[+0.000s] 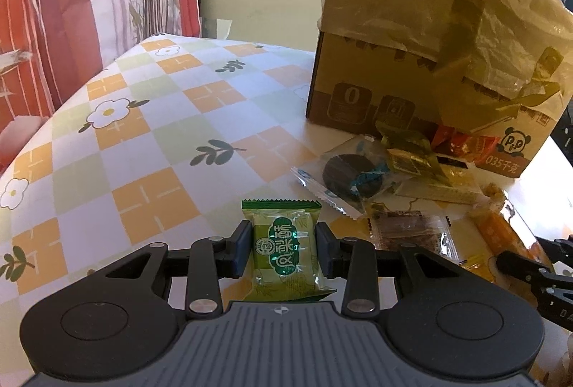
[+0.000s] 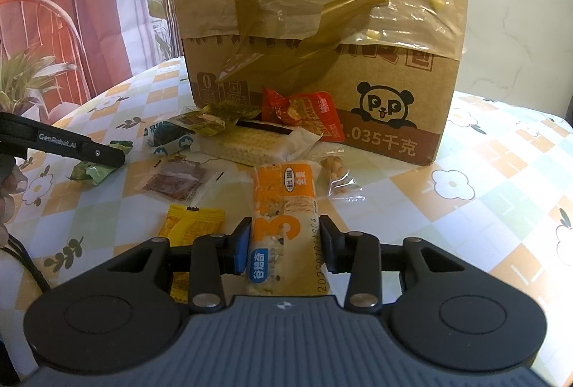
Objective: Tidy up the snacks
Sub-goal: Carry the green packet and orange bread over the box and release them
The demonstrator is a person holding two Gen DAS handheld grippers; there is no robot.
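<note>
My left gripper [image 1: 283, 229] is shut on a green snack packet [image 1: 286, 254], with the pads pressed on its two long sides, left of the snack pile. From the right wrist view, that left gripper's finger [image 2: 71, 145] crosses the same green packet [image 2: 93, 172] low over the tablecloth. My right gripper [image 2: 284, 222] is shut on an orange-and-white snack bar [image 2: 283, 193] that points toward the cardboard box [image 2: 322, 46]. The right gripper's fingers [image 1: 537, 272] show at the right edge of the left wrist view.
The tall box [image 1: 429, 64], draped in yellowish plastic, stands behind the pile. Loose snacks lie before it: a dark cookie pack [image 1: 343, 175], a brown packet [image 2: 175, 181], a wafer pack [image 2: 258, 139], a red packet [image 2: 304, 114] and a yellow packet [image 2: 189, 225]. Checked tablecloth [image 1: 143, 136] stretches left.
</note>
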